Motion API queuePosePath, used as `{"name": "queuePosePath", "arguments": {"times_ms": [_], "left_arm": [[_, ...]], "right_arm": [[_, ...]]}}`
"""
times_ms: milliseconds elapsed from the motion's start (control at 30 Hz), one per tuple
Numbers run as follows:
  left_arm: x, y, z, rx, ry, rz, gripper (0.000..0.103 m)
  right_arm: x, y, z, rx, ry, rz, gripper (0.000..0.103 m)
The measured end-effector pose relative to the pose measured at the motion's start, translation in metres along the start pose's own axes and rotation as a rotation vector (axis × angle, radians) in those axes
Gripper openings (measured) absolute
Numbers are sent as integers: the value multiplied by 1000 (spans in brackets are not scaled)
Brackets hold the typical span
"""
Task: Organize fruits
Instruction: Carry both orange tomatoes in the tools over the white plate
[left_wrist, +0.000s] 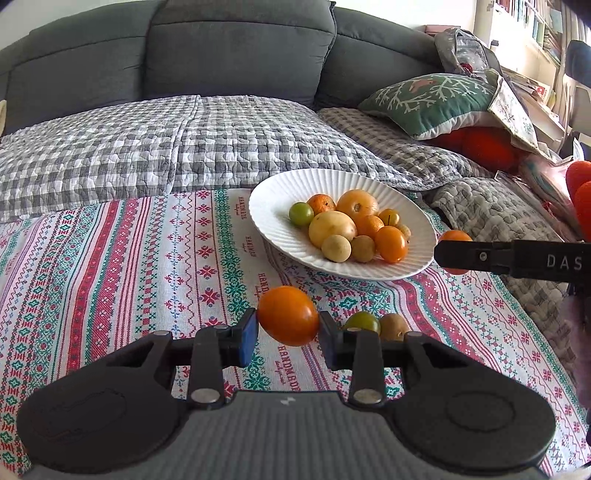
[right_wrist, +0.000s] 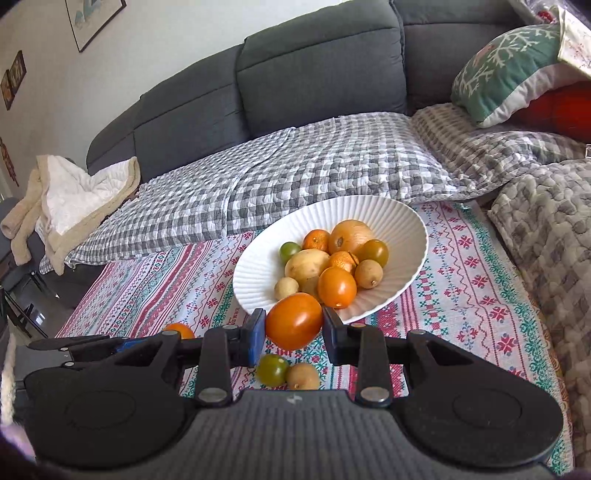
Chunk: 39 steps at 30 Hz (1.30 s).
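A white ribbed plate on the patterned cloth holds several orange, yellow and green fruits. My left gripper is shut on an orange tomato, held above the cloth in front of the plate. My right gripper is shut on another orange tomato, just before the plate's near rim; it shows at the right of the left wrist view. A green tomato and a small brown fruit lie on the cloth between the grippers.
The patterned cloth covers the surface, with a checked quilt and a grey sofa behind. A green cushion and a bumpy grey blanket lie to the right. A beige blanket lies at the left.
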<state>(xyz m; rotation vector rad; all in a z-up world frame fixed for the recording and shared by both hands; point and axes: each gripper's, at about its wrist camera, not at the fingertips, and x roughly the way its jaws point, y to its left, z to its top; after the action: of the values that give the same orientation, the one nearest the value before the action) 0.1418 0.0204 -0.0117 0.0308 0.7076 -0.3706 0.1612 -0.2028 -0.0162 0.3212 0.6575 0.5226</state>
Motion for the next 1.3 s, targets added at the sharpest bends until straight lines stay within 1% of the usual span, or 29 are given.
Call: {"name": "queuePosePath", "arguments": {"times_ms": [233, 400, 600, 767, 967, 1100, 1300], "left_arm": [[17, -5, 24, 41, -14, -2, 25], [38, -7, 46, 63, -13, -6, 25], [66, -8, 66, 97, -7, -15, 25], [84, -9, 71, 137, 2, -27, 25], [93, -12, 72, 172, 10, -36, 25], [96, -10, 72, 151, 9, -38, 26], [96, -6, 71, 119, 17, -33, 26]], "right_arm": [[3, -32, 14, 36, -24, -33, 29], [22, -50, 28, 22, -28, -47, 29], [44, -76, 43, 54, -51, -33, 29], [57, -86, 49, 41, -60, -5, 29], [71, -88, 50, 22, -50, 36, 29], [78, -89, 48, 17, -34, 37, 30], [78, -89, 48, 21, -36, 41, 30]]}}
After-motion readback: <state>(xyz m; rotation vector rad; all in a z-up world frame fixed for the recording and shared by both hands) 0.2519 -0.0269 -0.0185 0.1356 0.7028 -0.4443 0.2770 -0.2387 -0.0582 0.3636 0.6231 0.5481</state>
